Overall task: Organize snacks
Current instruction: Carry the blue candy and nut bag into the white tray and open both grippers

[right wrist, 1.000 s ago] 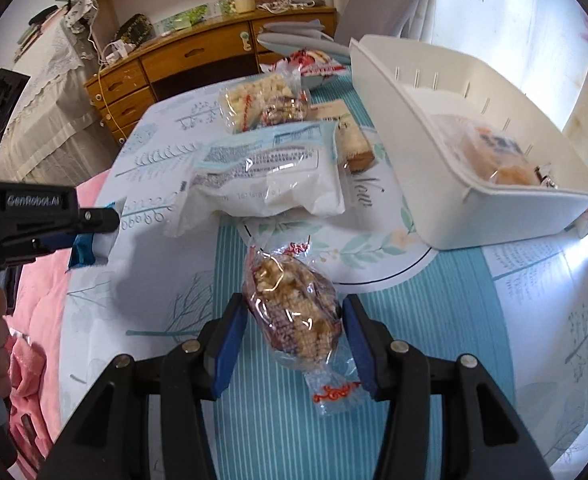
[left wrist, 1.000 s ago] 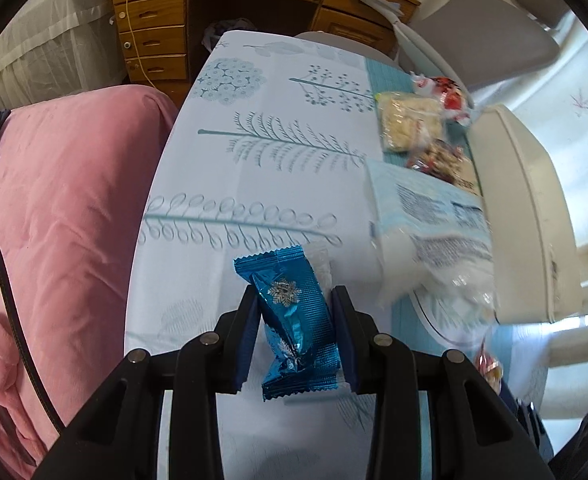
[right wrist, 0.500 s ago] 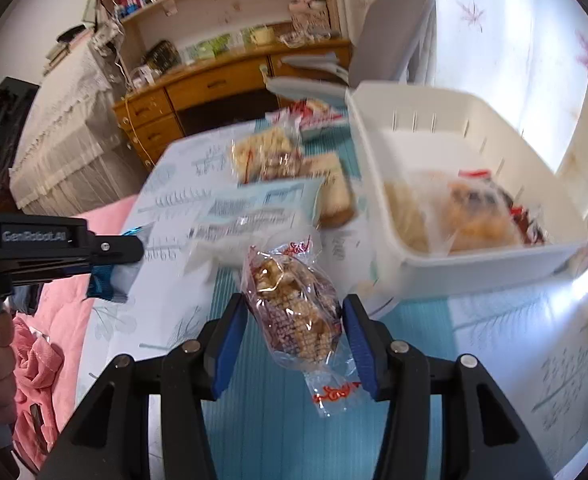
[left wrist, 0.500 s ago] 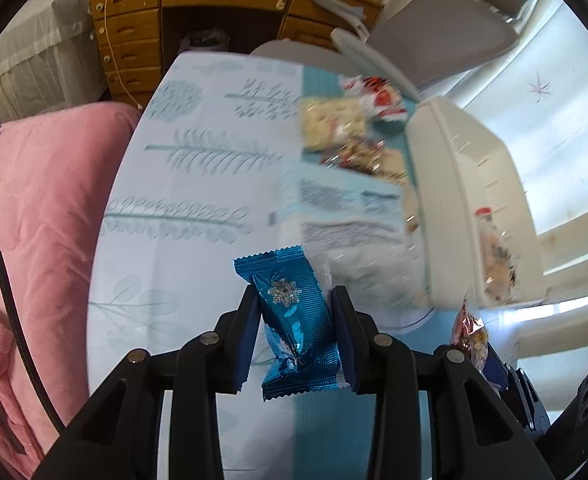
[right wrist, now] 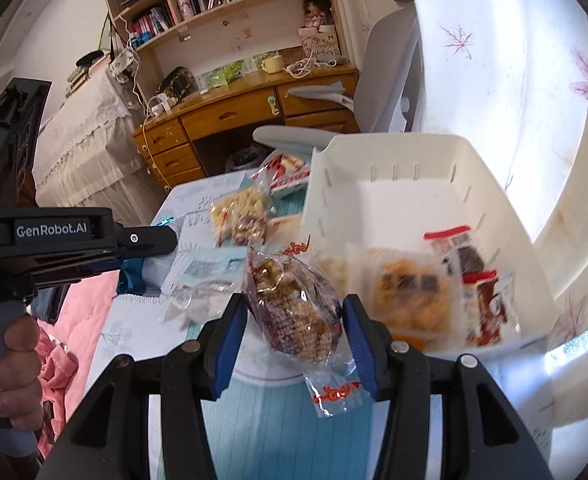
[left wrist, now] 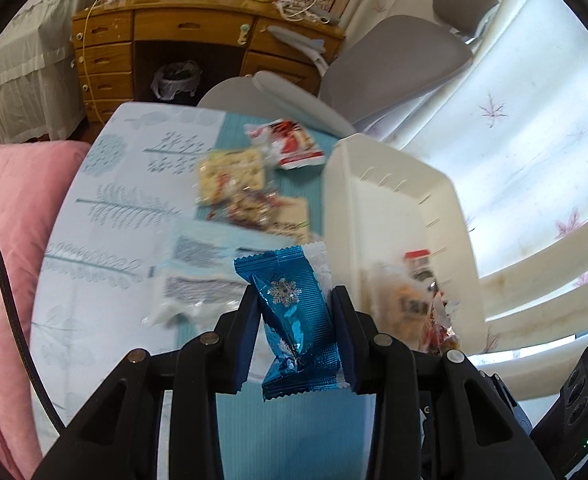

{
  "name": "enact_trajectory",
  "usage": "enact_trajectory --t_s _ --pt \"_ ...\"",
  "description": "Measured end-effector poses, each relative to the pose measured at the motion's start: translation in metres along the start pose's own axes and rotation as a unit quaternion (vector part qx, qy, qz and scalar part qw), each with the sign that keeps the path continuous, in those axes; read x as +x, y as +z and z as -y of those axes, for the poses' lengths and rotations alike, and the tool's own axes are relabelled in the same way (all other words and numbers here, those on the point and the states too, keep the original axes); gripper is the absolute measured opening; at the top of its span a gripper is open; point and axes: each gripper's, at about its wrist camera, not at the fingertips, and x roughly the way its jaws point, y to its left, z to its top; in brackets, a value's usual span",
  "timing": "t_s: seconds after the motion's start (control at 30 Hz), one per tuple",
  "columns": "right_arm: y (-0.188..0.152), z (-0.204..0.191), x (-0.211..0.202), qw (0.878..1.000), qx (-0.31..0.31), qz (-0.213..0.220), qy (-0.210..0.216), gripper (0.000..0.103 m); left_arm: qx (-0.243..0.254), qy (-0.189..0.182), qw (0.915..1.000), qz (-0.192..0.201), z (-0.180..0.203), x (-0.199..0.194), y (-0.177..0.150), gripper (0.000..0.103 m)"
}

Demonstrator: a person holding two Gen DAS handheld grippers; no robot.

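In the left wrist view the left gripper (left wrist: 296,322) was clamped on a blue packet (left wrist: 298,322) with a silver snowflake, held upright at lower centre of the frame, both pads pressed to its sides. Behind it, in mid-frame, lay a pale blue-and-white bag (left wrist: 205,268), blurred, on the tablecloth (left wrist: 105,200). Above that sat a yellow snack bag (left wrist: 229,174) and a red-and-white one (left wrist: 289,144). The white bin (left wrist: 378,184) stood at centre right, with several packs inside it.

In the right wrist view the right gripper (right wrist: 294,322) was grasping a clear bag of brown puffed snack (right wrist: 294,312) at lower centre, the blue pads tight against it and its printed tail hanging below. The bin (right wrist: 390,152) filled the right half of the frame, holding an orange pack (right wrist: 410,296) and dark red-labelled packs (right wrist: 482,300). At left edge, a hand (right wrist: 9,368) gripped the other gripper's handle.
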Motion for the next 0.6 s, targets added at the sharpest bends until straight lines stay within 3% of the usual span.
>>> enact_trajectory --t_s 0.6 --pt "0.038 0.090 0.001 0.999 0.029 0.020 -0.025 0.050 0.005 -0.030 0.9995 0.009 0.086 0.042 0.022 0.034"
